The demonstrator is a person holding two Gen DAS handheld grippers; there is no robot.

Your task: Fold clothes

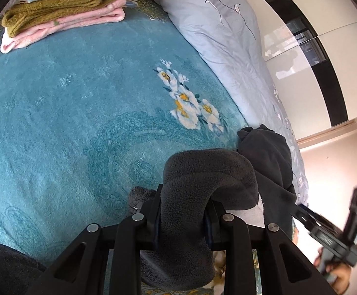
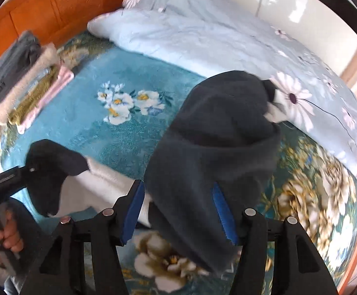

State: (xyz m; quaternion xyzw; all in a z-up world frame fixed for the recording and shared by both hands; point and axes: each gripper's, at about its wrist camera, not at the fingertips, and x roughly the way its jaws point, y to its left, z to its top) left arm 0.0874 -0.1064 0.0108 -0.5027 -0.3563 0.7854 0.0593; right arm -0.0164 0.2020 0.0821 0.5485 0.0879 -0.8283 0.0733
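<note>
A dark grey fleece garment (image 1: 203, 172) with a white lining hangs between my two grippers above the teal floral blanket (image 1: 67, 123). My left gripper (image 1: 183, 211) is shut on a thick fold of the fleece. In the right wrist view the fleece (image 2: 217, 135) drapes over my right gripper (image 2: 180, 209); its blue pads (image 2: 134, 211) stand apart with fleece between them. The left gripper (image 2: 28, 172) shows at the left of that view, clamped on the other end, with white lining (image 2: 92, 184) hanging between.
A stack of folded clothes (image 1: 63, 17) lies at the far left of the bed, also in the right wrist view (image 2: 23, 78). A pale blue flowered duvet (image 1: 227, 36) lies along the right side. An orange wooden headboard (image 2: 43, 7) stands behind.
</note>
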